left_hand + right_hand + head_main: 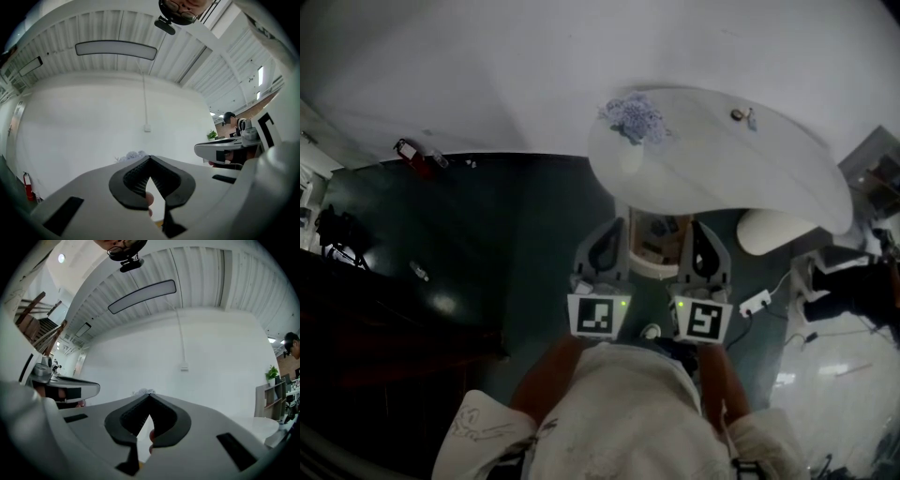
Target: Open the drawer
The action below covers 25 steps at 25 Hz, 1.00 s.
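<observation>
A white wall (487, 75) fills the top of the head view, with a dark green floor (516, 234) below it. A white oval table (722, 178) stands at the right against the wall. The person's pale top (619, 412) takes up the bottom middle.

The left gripper (609, 230) and the right gripper (701, 234) sit side by side just below the table's near edge, both pointing toward the wall. In the left gripper view, the left gripper (150, 158) has its dark pads meeting at the tips with nothing between them. The right gripper (150, 395) is closed the same way, and empty.

The drawer (656, 246) seems to be the small pale box between the two grippers, under the table's edge. Neither gripper touches it, and I cannot tell whether it is pulled out.

A bluish bunch of flowers (636, 117) lies on the table's far end. A white power strip (755, 302) lies on the floor at the right. A red fire extinguisher (412, 155) stands at the wall's foot, far left.
</observation>
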### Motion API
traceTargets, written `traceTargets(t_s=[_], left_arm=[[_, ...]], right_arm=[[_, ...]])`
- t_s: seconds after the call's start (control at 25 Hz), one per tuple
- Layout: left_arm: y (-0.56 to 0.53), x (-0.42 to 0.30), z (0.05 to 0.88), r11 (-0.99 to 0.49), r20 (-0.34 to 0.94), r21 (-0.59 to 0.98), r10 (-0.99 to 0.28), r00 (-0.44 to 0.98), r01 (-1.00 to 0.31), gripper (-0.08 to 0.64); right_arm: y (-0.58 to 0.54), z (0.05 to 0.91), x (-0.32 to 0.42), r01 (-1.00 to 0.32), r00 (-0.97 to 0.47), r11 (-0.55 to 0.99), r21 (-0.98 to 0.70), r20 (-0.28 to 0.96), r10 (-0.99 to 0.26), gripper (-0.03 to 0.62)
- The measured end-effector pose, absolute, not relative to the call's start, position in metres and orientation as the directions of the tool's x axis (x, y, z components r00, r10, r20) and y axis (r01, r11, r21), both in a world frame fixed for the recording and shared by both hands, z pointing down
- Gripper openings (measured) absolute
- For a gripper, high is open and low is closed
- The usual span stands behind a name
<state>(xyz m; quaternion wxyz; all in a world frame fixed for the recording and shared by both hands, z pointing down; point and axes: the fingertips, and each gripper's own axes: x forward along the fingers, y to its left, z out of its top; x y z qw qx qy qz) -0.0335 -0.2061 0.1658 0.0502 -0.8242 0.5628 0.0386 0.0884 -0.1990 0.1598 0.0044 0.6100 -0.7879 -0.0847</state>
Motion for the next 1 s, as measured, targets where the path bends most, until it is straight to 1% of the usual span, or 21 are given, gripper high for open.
traceTargets(t_s=[0.32,0.68,1.0], left_arm=[[-0.214,-0.03,0.155,-0.371,-0.143,-0.02,-0.918,0.37,-0.928,-0.005],[-0.22,-0.028,0.166,-0.376,-0.107,-0.007,-0.921,0.375,-0.927,-0.005],[-0.222,-0.024,0.169,-0.378,-0.113,0.011,-0.92,0.375,-0.926,-0.005]], right_arm=[[-0.2,0.162,0.097,-0.969,-0.221,0.209,0.134,-0.081,-0.972,0.005],[-0.202,0.171,0.104,-0.972,-0.199,0.189,0.139,-0.066,-0.978,0.004],[-0.207,0.173,0.107,-0.972,-0.194,0.183,0.147,-0.066,-0.979,0.003]])
